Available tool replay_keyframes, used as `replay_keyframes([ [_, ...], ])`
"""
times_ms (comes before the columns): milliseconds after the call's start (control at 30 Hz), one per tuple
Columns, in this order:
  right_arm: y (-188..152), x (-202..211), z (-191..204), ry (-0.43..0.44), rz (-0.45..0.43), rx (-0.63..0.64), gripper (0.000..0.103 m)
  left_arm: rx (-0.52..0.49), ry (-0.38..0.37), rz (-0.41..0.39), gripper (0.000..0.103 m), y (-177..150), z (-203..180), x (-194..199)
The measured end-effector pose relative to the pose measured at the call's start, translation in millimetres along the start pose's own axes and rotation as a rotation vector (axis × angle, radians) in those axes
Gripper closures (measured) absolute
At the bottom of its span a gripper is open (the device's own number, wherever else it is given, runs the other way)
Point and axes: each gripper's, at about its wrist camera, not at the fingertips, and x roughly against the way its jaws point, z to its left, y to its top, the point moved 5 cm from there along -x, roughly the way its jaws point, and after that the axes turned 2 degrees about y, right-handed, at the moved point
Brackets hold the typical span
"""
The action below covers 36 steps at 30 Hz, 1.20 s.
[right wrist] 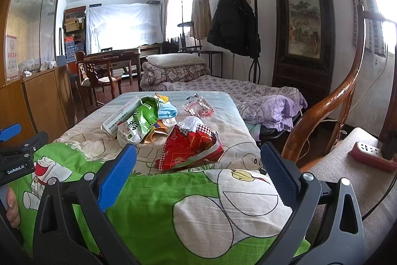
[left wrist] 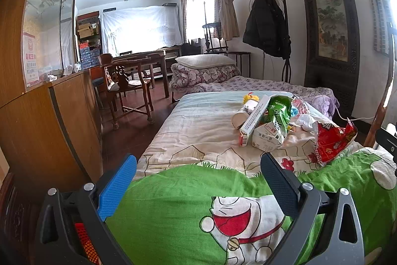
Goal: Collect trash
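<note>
A heap of trash lies on the bed's cartoon quilt (left wrist: 178, 195) (right wrist: 153, 200). In it are a red snack bag (left wrist: 332, 140) (right wrist: 191, 148), a green wrapper (left wrist: 280, 113) (right wrist: 141, 116), a long white box (left wrist: 255, 116) (right wrist: 121, 116), a milk carton (left wrist: 265, 138), a paper cup (left wrist: 242, 116), a blue face mask (right wrist: 167, 111) and a clear pink wrapper (right wrist: 199, 107). My left gripper (left wrist: 198, 173) hangs open over the quilt, short of the heap. My right gripper (right wrist: 198, 165) is open too, with the red bag just beyond its fingers.
A wooden cabinet (left wrist: 49, 131) runs along the left. Chairs and a table (left wrist: 134, 81) stand past it. A curved wooden chair arm (right wrist: 330, 101) and a cushion with a power strip (right wrist: 372, 155) sit at the right. A second bed with folded bedding (left wrist: 206, 71) lies behind.
</note>
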Motion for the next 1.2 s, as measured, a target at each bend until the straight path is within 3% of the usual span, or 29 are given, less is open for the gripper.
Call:
replay_keyframes([
  [767, 0, 0, 0, 0.001, 0.0, -0.002, 0.007, 0.0, -0.001, 0.004, 0.005, 0, 1, 1],
  [1200, -4, -6, -17, 0.064, 0.054, -0.11, 0.007, 0.067, -0.091, 0.12, 0.005, -8, 19, -4],
])
